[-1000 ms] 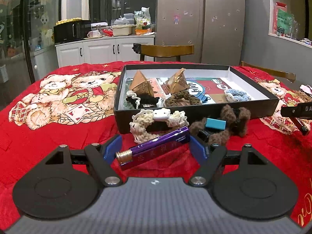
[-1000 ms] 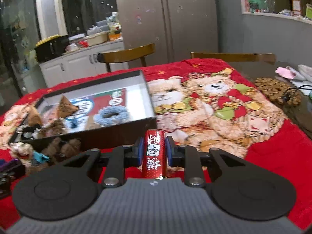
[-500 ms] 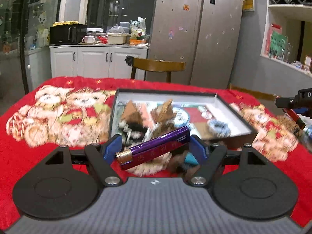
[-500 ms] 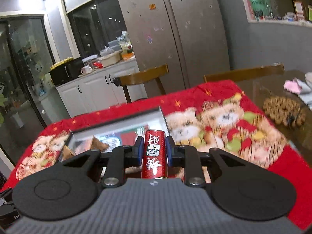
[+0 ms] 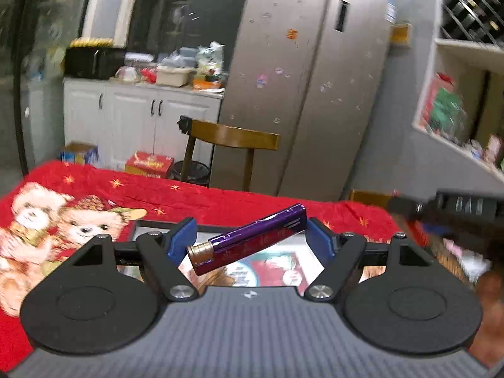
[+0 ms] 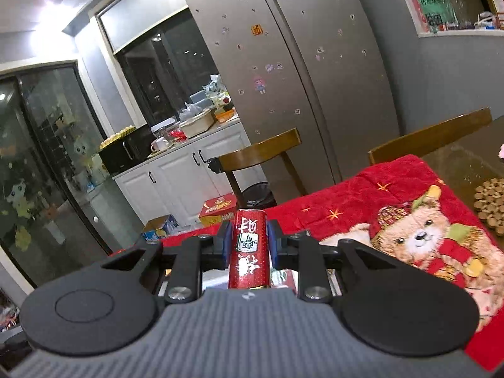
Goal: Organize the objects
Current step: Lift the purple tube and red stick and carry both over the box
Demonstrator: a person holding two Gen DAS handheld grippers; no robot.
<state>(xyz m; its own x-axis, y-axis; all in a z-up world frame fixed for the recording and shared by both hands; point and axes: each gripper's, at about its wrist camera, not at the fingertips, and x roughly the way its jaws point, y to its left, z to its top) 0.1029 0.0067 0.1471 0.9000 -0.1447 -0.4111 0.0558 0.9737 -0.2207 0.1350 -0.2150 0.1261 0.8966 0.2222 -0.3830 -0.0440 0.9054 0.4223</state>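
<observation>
My left gripper [image 5: 250, 239] is shut on a purple tube with a gold end [image 5: 249, 239], held crosswise between the blue pads, high above the black box [image 5: 141, 225] whose printed floor [image 5: 271, 271] shows below. My right gripper [image 6: 249, 242] is shut on a red glittery tube with silver characters [image 6: 249, 252], held lengthwise along the fingers above the table. The right gripper shows blurred at the right edge of the left wrist view [image 5: 456, 206]. The box's other contents are hidden by the grippers.
The red teddy-bear tablecloth [image 5: 78, 208] covers the table. A wooden chair [image 5: 233, 145] stands behind it, with another chair [image 6: 431, 138] at the right. A brown beaded mat [image 6: 491, 201] lies on bare table at the far right. Cabinets and a fridge stand behind.
Both grippers have risen well above the table with their tubes still held. The box has dropped low in both views and the knitted items in front of it are out of sight.
</observation>
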